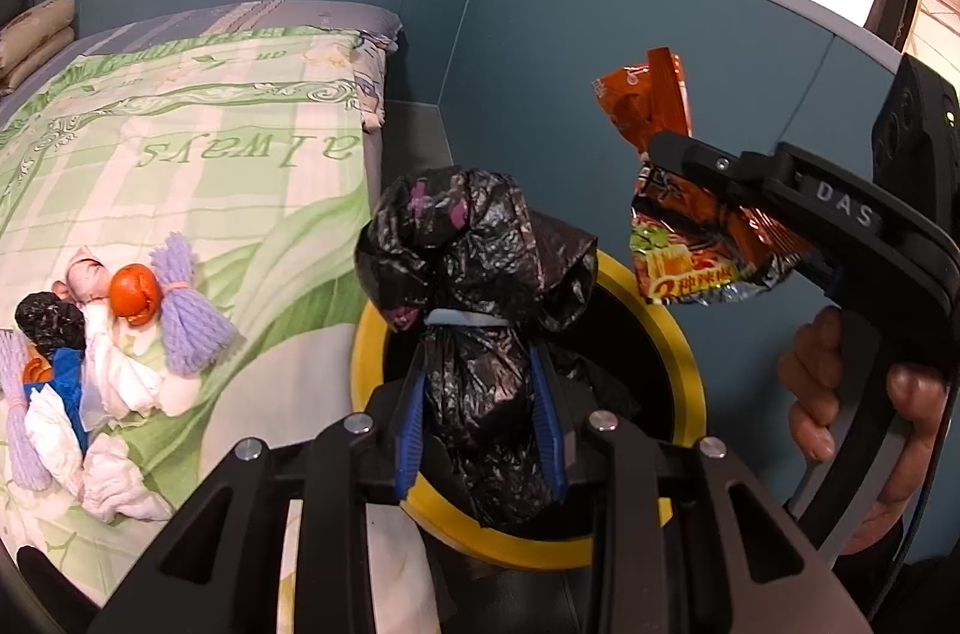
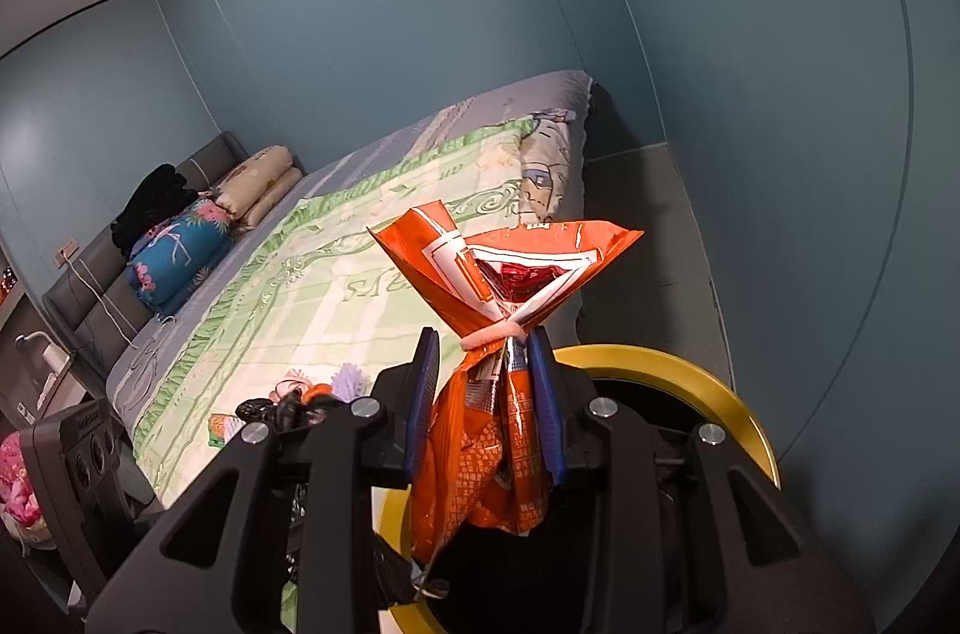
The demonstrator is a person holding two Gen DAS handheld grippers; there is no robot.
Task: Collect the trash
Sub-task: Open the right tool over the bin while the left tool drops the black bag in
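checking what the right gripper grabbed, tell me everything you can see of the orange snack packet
The orange snack packet is a crinkled foil-like wrapper with printed text and a food picture, cinched near its top by a pale band so the open end flares above. It hangs upright between the right gripper's blue pads, which press its sides, above the yellow-rimmed bin beside the bed. In the left wrist view it hangs clear of the black bag.

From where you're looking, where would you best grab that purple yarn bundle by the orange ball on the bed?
Take the purple yarn bundle at its waist, where a band pinches it thin, coming from above. The fluffy ends flare out and would slip. An orange ball sits against one side.
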